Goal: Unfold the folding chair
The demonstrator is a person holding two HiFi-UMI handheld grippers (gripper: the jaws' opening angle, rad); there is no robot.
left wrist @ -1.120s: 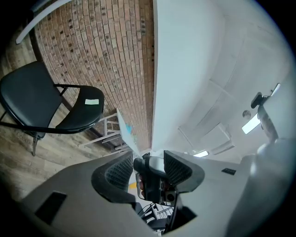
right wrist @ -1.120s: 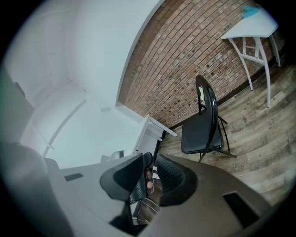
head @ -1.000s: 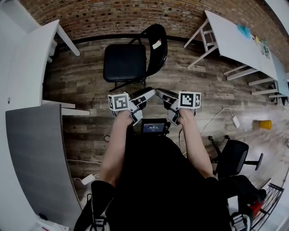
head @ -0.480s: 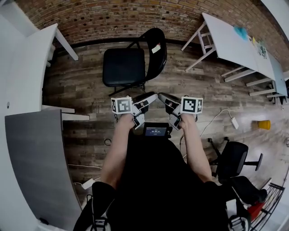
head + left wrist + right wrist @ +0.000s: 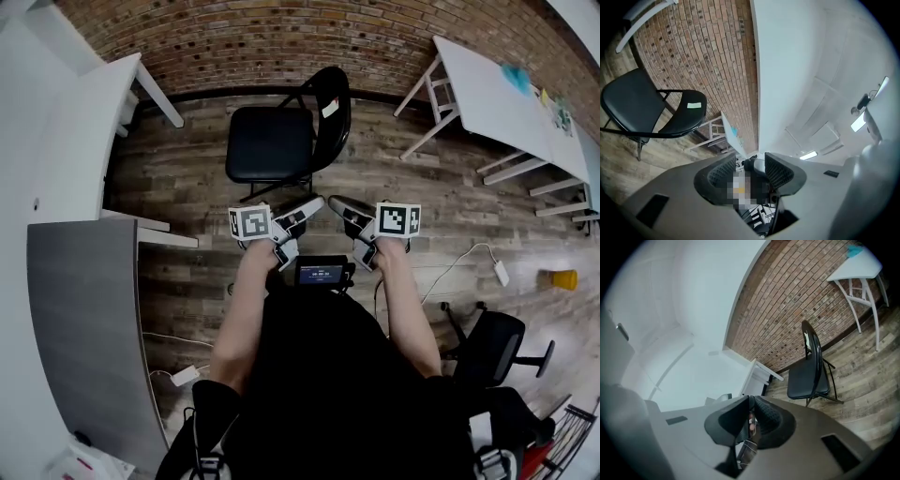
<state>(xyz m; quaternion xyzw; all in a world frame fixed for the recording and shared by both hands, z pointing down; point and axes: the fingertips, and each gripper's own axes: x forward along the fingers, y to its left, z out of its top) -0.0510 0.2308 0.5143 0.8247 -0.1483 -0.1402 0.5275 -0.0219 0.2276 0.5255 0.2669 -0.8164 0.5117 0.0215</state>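
Observation:
The black folding chair (image 5: 270, 142) stands unfolded on the wooden floor, its back towards the right. It also shows in the left gripper view (image 5: 630, 103) and the right gripper view (image 5: 807, 377). Both grippers are held near the person's chest, well short of the chair, tips pointing at each other. My left gripper (image 5: 314, 202) (image 5: 750, 163) is open; its jaws have just been closing a little, with nothing between them. My right gripper (image 5: 338, 202) (image 5: 751, 401) is shut on nothing; its jaws have just been closing.
A brick wall (image 5: 281, 37) runs behind the chair. There is a white table (image 5: 506, 89) at the right, and a white desk (image 5: 66, 122) and a grey panel (image 5: 84, 319) at the left. An office chair (image 5: 487, 342) and floor cables lie at the right.
The head view has shifted slightly, so the chair sits a bit further right in the picture. Both grippers stay close together in front of the body. The chair itself has not moved.

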